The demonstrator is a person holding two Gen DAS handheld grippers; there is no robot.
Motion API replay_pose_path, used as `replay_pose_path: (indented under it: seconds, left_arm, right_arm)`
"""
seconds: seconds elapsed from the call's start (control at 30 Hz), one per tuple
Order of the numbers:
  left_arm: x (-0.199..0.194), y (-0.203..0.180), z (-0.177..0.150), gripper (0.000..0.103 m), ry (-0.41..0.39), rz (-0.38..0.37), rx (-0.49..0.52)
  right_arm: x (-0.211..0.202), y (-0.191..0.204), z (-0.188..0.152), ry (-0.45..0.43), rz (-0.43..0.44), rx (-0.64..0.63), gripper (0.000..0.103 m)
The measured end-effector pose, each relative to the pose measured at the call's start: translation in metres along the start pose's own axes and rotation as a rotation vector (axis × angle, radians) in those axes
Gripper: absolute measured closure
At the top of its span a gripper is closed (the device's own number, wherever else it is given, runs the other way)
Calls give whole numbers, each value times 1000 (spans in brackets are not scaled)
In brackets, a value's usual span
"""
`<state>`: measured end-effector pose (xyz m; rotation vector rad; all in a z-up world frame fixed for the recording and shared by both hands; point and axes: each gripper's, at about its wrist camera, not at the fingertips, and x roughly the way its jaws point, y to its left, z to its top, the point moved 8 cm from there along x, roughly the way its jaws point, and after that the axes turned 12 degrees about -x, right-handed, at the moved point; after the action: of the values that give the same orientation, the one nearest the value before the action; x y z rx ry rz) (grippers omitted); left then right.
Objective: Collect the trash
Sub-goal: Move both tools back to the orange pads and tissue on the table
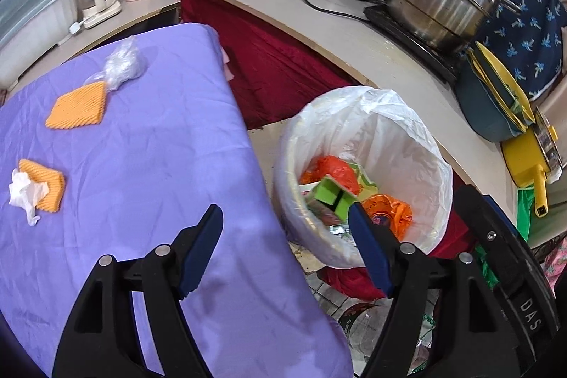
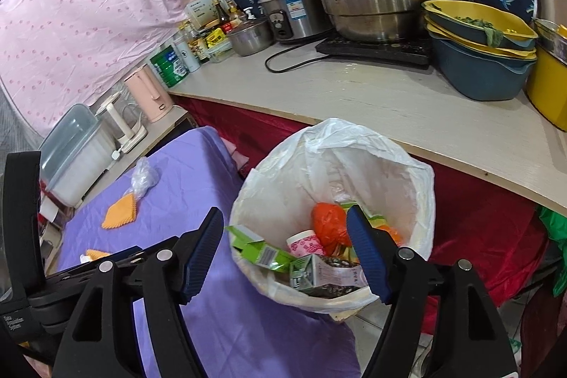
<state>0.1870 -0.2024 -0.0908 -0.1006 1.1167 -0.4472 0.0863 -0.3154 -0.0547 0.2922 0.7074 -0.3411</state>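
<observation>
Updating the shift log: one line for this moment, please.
left gripper: open, empty | right gripper: open, empty | bin: holds cartons | purple table: four scraps left

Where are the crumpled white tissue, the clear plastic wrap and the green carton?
crumpled white tissue [image 1: 23,192]: left wrist view, its middle.
clear plastic wrap [image 1: 124,64]: left wrist view, its bunched body.
green carton [image 2: 260,248]: right wrist view, its side.

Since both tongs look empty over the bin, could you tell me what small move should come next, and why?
Probably swing the left tongs back toward the crumpled white tissue on the purple tablecloth: both tongs stand open and empty, cartons already lie in the white-lined bin, and scraps remain.
</observation>
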Motion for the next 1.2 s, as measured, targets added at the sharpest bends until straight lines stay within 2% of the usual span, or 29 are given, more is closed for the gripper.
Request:
replay_pose_path:
  seconds: [0.3, 0.47, 0.8, 1.2]
  left_arm:
    - [-19, 61, 7, 29, -38, 32, -103]
    - [-31, 102, 12, 24, -76, 79, -160]
    - [-52, 196, 18, 24, -130, 174, -296]
    - [-57, 310, 16, 24, -129, 256, -475]
  right_arm:
    - [7, 47, 1, 13, 43, -50, 34]
    - [13, 76, -1, 24, 72, -76, 34]
    - [32, 145, -7, 57, 143, -152, 34]
    - [67, 222, -13, 105, 216, -220, 34]
